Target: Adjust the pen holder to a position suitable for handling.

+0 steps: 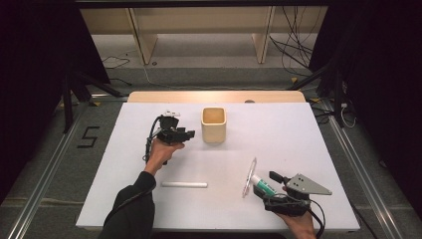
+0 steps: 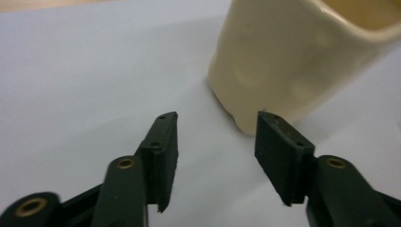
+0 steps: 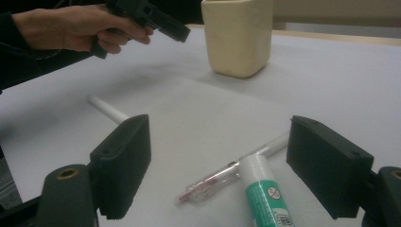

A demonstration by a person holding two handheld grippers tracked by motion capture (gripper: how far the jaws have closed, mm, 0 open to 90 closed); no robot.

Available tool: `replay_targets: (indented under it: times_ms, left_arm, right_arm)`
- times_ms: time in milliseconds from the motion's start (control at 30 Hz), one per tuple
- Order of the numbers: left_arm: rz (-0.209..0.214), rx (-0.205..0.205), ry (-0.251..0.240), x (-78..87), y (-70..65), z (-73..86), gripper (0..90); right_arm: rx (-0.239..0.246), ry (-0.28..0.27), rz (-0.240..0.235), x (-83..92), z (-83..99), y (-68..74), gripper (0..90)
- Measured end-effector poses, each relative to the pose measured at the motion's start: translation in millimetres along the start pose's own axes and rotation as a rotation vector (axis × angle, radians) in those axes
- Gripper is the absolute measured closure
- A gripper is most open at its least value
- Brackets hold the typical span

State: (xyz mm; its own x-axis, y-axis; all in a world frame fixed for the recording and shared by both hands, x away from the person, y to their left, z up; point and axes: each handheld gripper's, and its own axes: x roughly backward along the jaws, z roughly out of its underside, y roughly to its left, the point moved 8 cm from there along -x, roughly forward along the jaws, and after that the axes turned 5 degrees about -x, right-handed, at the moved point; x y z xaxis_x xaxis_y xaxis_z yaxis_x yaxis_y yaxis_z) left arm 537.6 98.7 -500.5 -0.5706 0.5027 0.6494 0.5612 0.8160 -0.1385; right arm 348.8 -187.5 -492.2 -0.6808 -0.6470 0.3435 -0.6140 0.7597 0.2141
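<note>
A cream square cup [image 1: 214, 124] stands upright toward the back of the white table [image 1: 124, 199]. My left gripper [image 1: 188, 133] hovers just left of it, pointing at it. In the left gripper view its jaws [image 2: 217, 116] stand open with nothing between them, and the cup [image 2: 293, 52] is close ahead. My right gripper [image 1: 266, 185] rests at the front right, open [image 3: 216, 120]. A green-and-white tube [image 3: 265, 194] and a clear pen [image 3: 208, 182] lie crossed on the table between its wide jaws, untouched by the pads.
A white stick [image 1: 184, 184] lies flat at the front middle of the table, seen too in the right gripper view [image 3: 106, 109]. The table's front edge runs close below the right hand. Cables and wooden frame legs lie on the floor beyond the table.
</note>
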Motion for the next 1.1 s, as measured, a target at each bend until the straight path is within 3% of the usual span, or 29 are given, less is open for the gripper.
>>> replay_targets:
  times_ms: [100, 333, 633, 867, 1100]
  left_arm:
    - [0.002, -0.044, 0.042, 9.6, -4.4, 7.9, 37.7]
    - [0.018, -0.135, 0.078, 29.9, -18.3, 22.5, 29.0]
    - [0.063, -0.214, 0.069, 49.1, -42.3, 38.8, 26.8]
    - [0.073, -0.284, 0.112, 53.0, -55.1, 49.1, 26.0]
    - [0.076, -0.312, 0.141, 54.9, -60.0, 56.3, 25.4]
  right_arm:
    - [-0.001, 0.005, 0.001, -0.7, 0.6, 0.1, 23.4]
    - [-0.001, 0.009, -0.002, -1.2, 1.4, 1.0, 23.3]
    - [0.002, 0.011, -0.005, -0.9, 2.0, 1.0, 23.3]
    - [0.001, 0.009, -0.008, -0.7, 1.6, 1.7, 23.3]
    - [0.003, 0.007, -0.011, 0.6, 1.8, 1.3, 23.3]
